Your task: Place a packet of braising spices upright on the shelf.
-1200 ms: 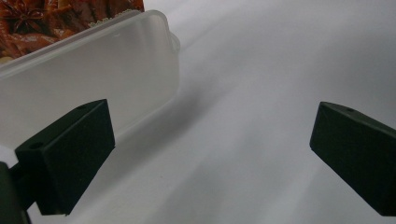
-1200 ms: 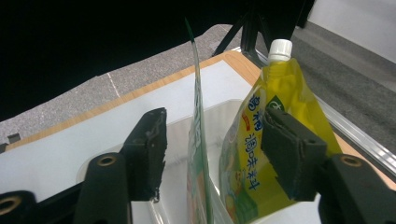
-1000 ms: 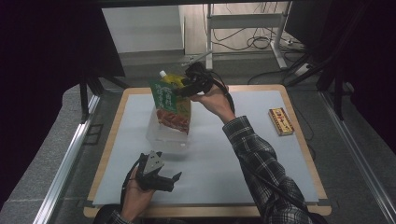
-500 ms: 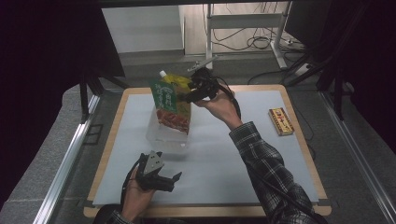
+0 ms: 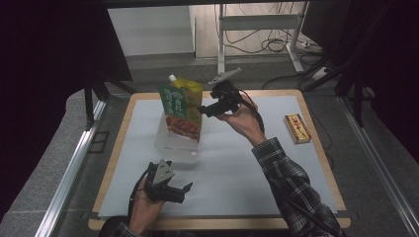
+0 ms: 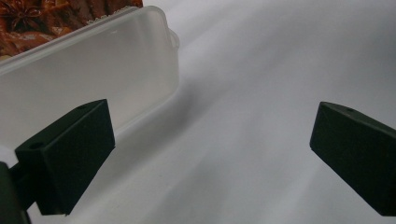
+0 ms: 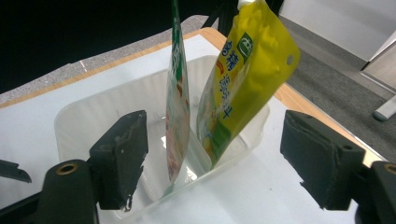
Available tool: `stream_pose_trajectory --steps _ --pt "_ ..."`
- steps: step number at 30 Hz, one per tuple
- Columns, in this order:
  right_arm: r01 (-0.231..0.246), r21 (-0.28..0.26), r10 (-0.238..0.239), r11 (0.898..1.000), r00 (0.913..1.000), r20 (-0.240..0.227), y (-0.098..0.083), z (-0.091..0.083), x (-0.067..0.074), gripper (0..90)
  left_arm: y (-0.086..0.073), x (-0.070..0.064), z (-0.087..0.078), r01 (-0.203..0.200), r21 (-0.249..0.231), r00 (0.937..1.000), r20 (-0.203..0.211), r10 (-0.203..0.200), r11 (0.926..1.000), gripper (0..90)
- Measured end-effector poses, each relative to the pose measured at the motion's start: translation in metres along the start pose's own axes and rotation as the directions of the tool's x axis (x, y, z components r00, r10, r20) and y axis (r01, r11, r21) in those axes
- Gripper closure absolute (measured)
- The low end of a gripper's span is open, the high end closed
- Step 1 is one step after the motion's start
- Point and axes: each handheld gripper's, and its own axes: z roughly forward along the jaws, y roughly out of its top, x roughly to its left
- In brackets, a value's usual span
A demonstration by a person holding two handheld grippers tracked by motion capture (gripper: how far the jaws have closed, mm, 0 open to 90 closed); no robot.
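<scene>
The right gripper (image 5: 201,108), jaws just opened wide and empty, backs off the yellow pouch (image 7: 243,79), leaving it standing in the clear tub (image 7: 93,126) beside the green pouch (image 7: 177,93) (left gripper (image 5: 184,189) idles open).

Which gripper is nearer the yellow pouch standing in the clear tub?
Right. The right gripper is right beside the yellow pouch, jaws open. The left gripper sits lower on the table, in front of the clear tub.

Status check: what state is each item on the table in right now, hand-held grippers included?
Clear plastic tub: upright, open, holding two pouches.
Yellow spouted pouch: standing in the tub, leaning.
Green-and-red flat pouch: standing on edge in the tub.
Right hand-held gripper: jaws just opening, off the pouches.
Left hand-held gripper: open, empty.
Small yellow-red box: lying flat.
</scene>
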Motion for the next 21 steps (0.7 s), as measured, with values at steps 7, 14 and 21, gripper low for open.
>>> stream_pose_trajectory --steps 7,14,21 --pt "-0.011 -0.014 0.011 1.000 0.9994 -0.032 -0.011 -0.006 -0.002 17.2 0.000 0.000 0.000 -0.002 0.003 1.0000 0.001 0.002 1.0000 0.0" --pt "0.006 -0.035 -0.008 0.999 0.9983 -0.058 -0.021 -0.011 -0.002 7.9 0.000 -0.001 0.001 -0.003 0.004 1.0000 0.000 0.003 1.0000 0.0" --pt "0.027 -0.053 -0.028 0.998 0.9991 -0.033 -0.032 -0.016 -0.003 2.8 0.000 -0.001 0.001 -0.002 0.004 1.0000 -0.001 0.002 1.0000 0.0"
